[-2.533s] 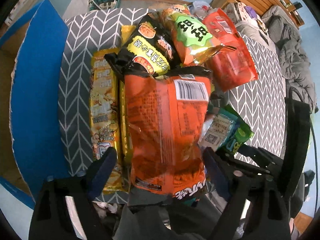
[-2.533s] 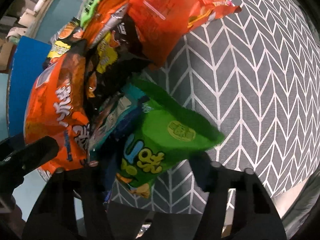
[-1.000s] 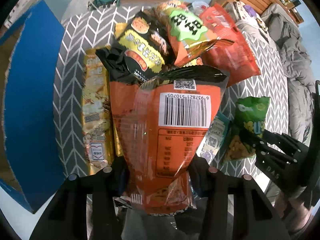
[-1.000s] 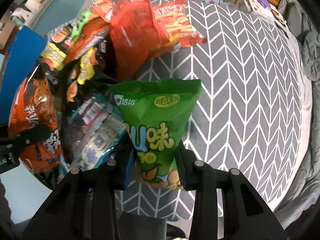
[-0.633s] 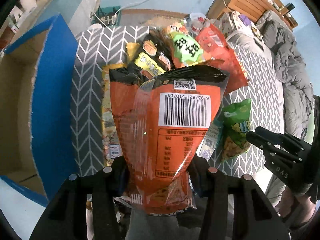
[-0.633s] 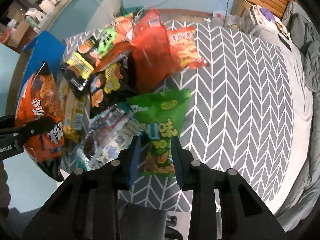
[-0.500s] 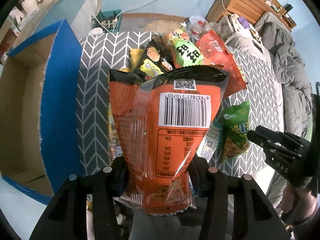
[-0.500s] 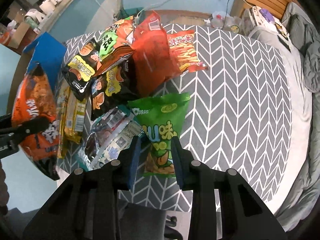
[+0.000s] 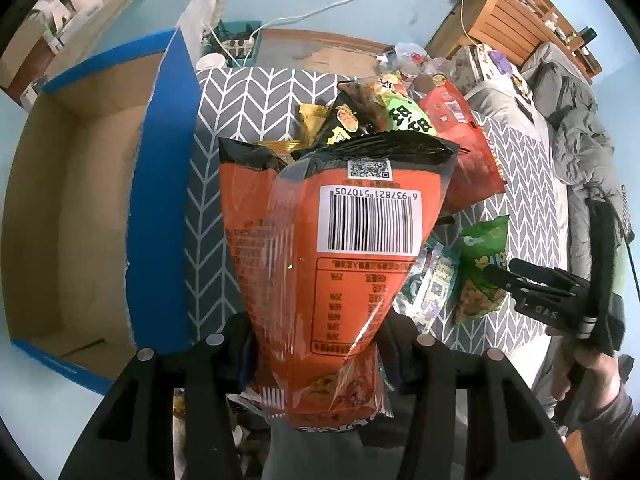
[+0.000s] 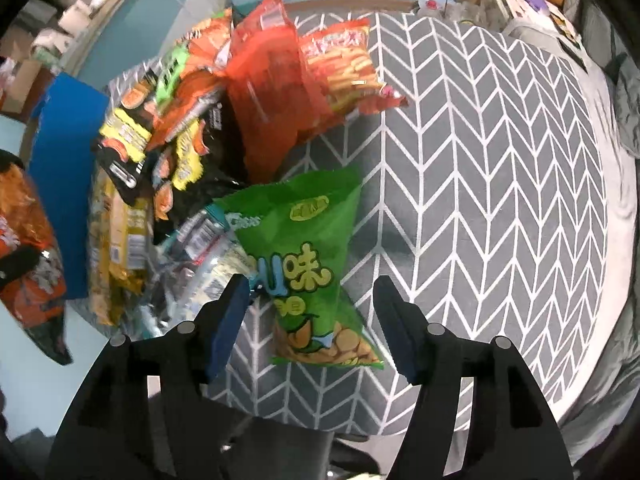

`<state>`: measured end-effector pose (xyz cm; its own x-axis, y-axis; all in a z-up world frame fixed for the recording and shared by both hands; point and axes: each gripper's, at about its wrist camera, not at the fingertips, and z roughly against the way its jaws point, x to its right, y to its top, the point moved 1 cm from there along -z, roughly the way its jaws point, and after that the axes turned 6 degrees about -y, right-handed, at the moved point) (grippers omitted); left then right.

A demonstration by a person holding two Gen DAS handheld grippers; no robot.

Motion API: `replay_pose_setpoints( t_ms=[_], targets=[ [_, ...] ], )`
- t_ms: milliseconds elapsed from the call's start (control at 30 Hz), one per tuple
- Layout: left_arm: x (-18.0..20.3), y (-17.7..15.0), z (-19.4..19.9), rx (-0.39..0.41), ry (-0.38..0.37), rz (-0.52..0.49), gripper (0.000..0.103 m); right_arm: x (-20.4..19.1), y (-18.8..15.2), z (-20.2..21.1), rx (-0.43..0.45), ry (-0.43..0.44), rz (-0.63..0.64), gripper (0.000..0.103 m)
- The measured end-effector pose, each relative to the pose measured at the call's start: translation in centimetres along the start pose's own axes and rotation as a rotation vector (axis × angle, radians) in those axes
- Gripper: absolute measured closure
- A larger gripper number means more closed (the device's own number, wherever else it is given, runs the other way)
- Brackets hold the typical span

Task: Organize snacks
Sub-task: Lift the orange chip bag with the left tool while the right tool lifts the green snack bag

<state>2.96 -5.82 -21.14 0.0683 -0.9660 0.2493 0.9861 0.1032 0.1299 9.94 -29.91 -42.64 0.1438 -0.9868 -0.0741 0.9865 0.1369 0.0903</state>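
The left tongs (image 9: pixel 316 344) clamp an orange bag (image 9: pixel 332 248), barcode side facing up. The right tongs (image 10: pixel 312 320) have just been opening; the green bag (image 10: pixel 308 264), printed with yellow characters, lies loose between their spread jaws.

Orange bag (image 9: pixel 320 264), black top band, white barcode patch. Green bag (image 10: pixel 308 256), yellow lettering. Red bag (image 10: pixel 268 92). Yellow packet (image 10: pixel 116 240). Tablecloth (image 10: pixel 480 184) grey, white herringbone. Box (image 9: pixel 160 200) blue outside, plain brown within. Wall pale blue.

The orange bag (image 9: pixel 332 264) bore the barcode number 6 937821 510705, seen upside down; the right gripper (image 9: pixel 496 274) read "DAS".
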Motion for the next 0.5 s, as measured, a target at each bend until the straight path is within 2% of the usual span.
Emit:
replay_pose_setpoints(
  t_ms=[267,300,333,367,433,500],
  targets=[
    [-0.3,-0.3,-0.2,-0.005,-0.008,0.019,0.052,-1.5,1.1,-2.9,-0.014,-0.085,0.078,0.038],
    [-0.3,-0.3,-0.2,-0.007,-0.009,0.021,0.052,-1.5,1.3,-3.3,-0.021,-0.103,0.079,0.041],
    [-0.4,-0.3,-0.3,-0.009,-0.01,0.021,0.052,-1.6,1.4,-3.9,-0.026,-0.111,0.077,0.056],
    [-0.4,-0.3,-0.3,-0.009,-0.011,0.02,0.052,-1.7,1.5,-4.3,-0.033,-0.108,0.072,0.064],
    [-0.5,-0.3,-0.3,-0.01,-0.012,0.019,0.052,-1.7,1.6,-4.5,-0.026,-0.072,0.059,0.072],
    [-0.5,-0.3,-0.3,-0.01,-0.014,0.021,0.052,-2.0,1.6,-4.2,-0.005,-0.071,0.08,0.073]
  ],
)
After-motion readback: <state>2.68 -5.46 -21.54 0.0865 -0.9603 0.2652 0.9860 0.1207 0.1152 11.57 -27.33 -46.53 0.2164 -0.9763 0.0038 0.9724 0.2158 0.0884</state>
